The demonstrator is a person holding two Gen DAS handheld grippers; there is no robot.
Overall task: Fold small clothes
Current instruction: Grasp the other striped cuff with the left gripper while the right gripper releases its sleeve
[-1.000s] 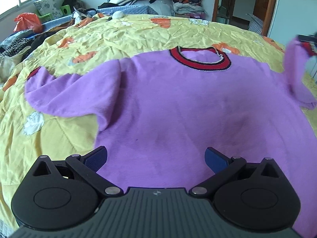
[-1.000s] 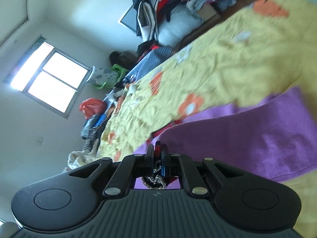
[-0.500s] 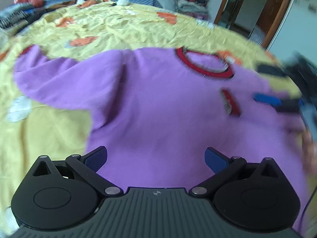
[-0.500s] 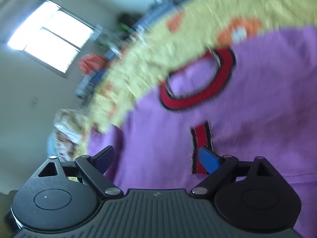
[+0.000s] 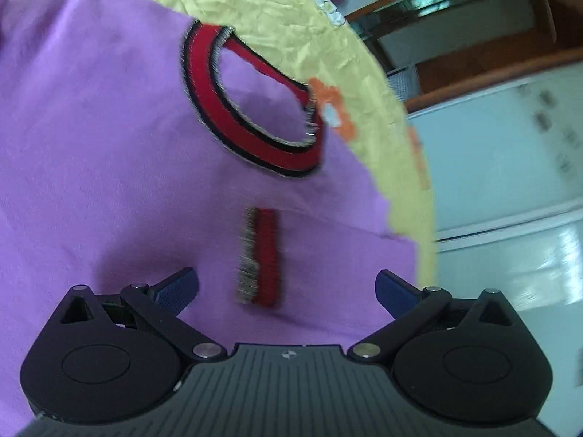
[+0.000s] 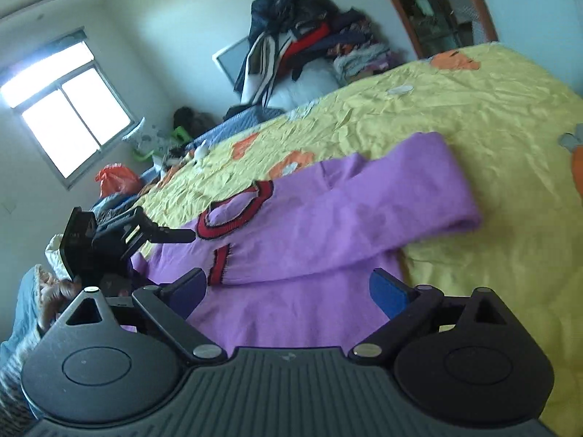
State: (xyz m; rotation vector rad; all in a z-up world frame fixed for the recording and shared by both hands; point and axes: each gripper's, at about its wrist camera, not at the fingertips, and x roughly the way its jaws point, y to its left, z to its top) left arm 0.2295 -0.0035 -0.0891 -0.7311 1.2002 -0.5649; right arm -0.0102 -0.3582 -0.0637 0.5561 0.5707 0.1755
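1. Purple knit, your sweater [image 6: 309,225], lies flat on the yellow bedspread [image 6: 455,116], red-and-black collar [image 5: 251,109] toward the far side of the bed.
2. One sleeve [image 6: 382,196] is folded across the chest; its red cuff [image 5: 260,258] lies just below the collar, on the purple front.
3. Around you: a heap of clothes [image 6: 302,36] is piled against the far wall, a bright window [image 6: 69,109] sits at the left of the right-wrist view, an orange bag [image 6: 116,178] lies beneath it, and a wooden door frame [image 5: 492,36] stands past the bed's edge.
4. Nothing lies on top of the sweater apart from its own folded sleeve. Orange flower prints [image 5: 333,109] mark the bedspread beside the collar.
5. Your left gripper [image 5: 286,286] tilts down over the sweater's chest, fingers spread wide and gripping nothing; the cuff shows in the gap beyond them, untouched.
6. Your right gripper [image 6: 288,289] also tilts down over the lower body of the sweater. Its jaws are opening, already wide, with only flat purple fabric seen past them and nothing pinched.
7. From the right wrist you see the left gripper held in a hand [image 6: 54,295] at the left, its fingers pointing toward the collar.
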